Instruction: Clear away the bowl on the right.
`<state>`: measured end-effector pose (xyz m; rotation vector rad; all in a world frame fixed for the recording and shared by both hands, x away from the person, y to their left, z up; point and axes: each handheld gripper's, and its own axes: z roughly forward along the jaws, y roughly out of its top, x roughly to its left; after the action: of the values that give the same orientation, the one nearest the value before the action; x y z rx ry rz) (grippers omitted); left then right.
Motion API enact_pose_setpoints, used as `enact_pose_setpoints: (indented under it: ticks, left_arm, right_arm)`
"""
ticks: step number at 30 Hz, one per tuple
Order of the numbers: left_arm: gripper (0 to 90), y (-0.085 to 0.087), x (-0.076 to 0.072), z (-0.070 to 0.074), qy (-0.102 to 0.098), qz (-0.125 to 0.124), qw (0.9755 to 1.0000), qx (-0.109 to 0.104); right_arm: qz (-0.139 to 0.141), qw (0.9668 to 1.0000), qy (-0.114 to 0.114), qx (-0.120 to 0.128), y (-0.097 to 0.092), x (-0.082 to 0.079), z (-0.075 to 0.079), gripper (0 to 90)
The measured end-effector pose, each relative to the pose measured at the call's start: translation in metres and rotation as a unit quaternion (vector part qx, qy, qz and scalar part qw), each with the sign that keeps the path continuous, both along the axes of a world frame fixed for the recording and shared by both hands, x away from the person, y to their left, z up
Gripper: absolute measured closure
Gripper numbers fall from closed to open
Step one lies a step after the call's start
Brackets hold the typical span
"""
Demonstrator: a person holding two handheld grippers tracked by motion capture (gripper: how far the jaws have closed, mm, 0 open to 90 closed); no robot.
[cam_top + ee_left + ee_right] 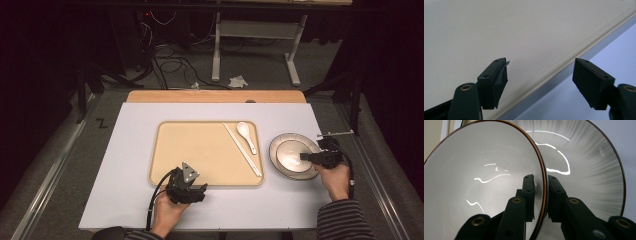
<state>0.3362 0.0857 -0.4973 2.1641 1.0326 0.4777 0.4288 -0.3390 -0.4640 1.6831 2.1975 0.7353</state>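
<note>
From the high view I see a pale grey-white table top with a tan rectangular plastic tray at its middle. Along the tray's right side lie a white ceramic soup spoon and a pair of pale chopsticks, side by side and slanting. Just right of the tray, on the bare table, sits a white ceramic bowl with a brown rim inside a grey-streaked ceramic plate. My right gripper reaches in from the right over the bowl's near-right rim. My left gripper rests at the tray's near edge, its grey three-cornered plate on top.

In the left gripper view the two black jaws stand well apart with nothing between them. One jaw hangs over the tray's flat tan floor, the other over the table; the tray's raised rim runs diagonally between them.

In the right gripper view the jaws straddle the bowl's brown rim: one pad inside against the glossy white wall, the other outside, between the bowl and the plate. The pads sit tight on the wall, so I read this as a grip on the bowl's rim.
</note>
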Motion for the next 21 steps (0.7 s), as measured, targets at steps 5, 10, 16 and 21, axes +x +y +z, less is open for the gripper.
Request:
enact_pose_setpoints:
  ticks: [5, 10, 16, 21]
  left_arm:
    - [28.3, 0.009, -0.006, 0.000, 0.000, 0.019, 0.9998, -0.001]
    - [28.3, 0.013, -0.009, -0.001, 0.002, 0.032, 0.9995, 0.000]
    - [28.3, 0.018, -0.011, -0.001, 0.008, 0.041, 0.9991, -0.011]
    - [28.3, 0.019, -0.010, -0.002, 0.008, 0.042, 0.9990, -0.013]
  right_arm:
    - [0.009, 0.9999, 0.012, 0.004, 0.002, 0.008, -0.003, 82.3]
    - [0.012, 0.9994, 0.020, 0.024, 0.000, 0.014, -0.002, 82.8]
    - [0.018, 0.9984, 0.023, 0.048, -0.002, 0.018, -0.001, 82.8]
    - [0.023, 0.9979, 0.009, 0.060, -0.002, 0.018, 0.002, 82.8]
